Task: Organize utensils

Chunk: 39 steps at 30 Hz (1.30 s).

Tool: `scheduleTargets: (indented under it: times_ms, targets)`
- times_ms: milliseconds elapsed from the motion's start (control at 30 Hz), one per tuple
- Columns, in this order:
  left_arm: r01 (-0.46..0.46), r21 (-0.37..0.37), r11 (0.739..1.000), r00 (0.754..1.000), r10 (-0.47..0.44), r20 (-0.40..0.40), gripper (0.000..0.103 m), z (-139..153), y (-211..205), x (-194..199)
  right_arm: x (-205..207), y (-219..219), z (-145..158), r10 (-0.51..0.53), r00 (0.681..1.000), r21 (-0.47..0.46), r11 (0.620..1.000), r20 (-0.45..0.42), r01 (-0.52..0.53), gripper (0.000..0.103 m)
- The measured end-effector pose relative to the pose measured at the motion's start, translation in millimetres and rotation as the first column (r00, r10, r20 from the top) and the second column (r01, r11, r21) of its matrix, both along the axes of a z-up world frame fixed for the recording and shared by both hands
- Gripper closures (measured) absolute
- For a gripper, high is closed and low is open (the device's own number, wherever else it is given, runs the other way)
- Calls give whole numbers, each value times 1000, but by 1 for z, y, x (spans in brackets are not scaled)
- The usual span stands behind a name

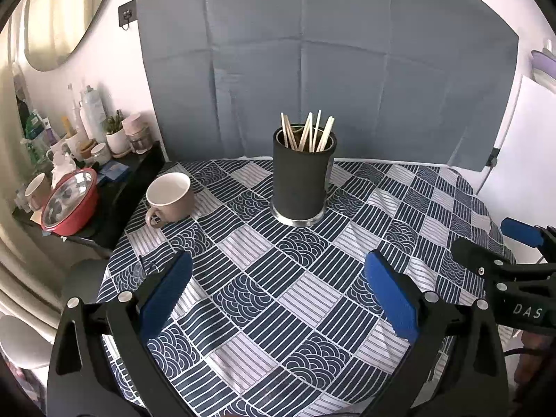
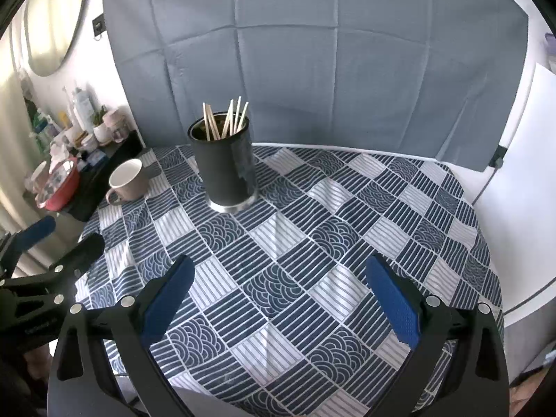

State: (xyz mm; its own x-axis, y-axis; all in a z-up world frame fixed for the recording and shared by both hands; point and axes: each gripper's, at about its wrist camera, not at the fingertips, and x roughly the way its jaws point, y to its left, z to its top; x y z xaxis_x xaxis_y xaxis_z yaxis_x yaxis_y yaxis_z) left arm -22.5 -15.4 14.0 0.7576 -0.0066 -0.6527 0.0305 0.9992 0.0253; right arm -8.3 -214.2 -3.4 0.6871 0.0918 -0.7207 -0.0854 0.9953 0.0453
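A black cylindrical holder (image 1: 301, 180) (image 2: 225, 170) stands upright at the back of the table, with several wooden chopsticks (image 1: 307, 132) (image 2: 226, 120) sticking out of it. A beige mug (image 1: 170, 195) (image 2: 128, 180) sits to its left near the table edge. My left gripper (image 1: 278, 271) hovers open over the near part of the cloth, nothing between its blue pads. My right gripper (image 2: 278, 272) is likewise open and empty. Each gripper shows at the edge of the other's view: the right gripper (image 1: 486, 239), the left gripper (image 2: 67, 234).
The round table (image 1: 264, 278) (image 2: 312, 229) wears a navy and white patterned cloth. A grey cloth backdrop (image 1: 312, 62) hangs behind it. A cluttered dark side shelf (image 1: 114, 177) at the left holds a red lidded pot (image 1: 69, 205), bottles and jars.
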Motion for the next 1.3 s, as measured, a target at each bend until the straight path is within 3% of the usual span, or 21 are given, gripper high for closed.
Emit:
scheduleTargets:
  times_ms: [1000, 1100, 1300]
  targets:
    - [-9, -1, 1000, 1000, 9, -10, 6, -1, 2, 2, 3, 1, -3, 3, 1000, 3, 1000, -4, -3, 8]
    - [-44, 10, 999, 999, 43, 0, 6, 1, 5, 1, 2, 2, -4, 2, 1000, 1, 1000, -3, -2, 8]
    - [-25, 11, 1000, 999, 25, 35, 6, 8, 3, -3, 2, 1, -4, 0, 1000, 5, 1000, -6, 0, 8]
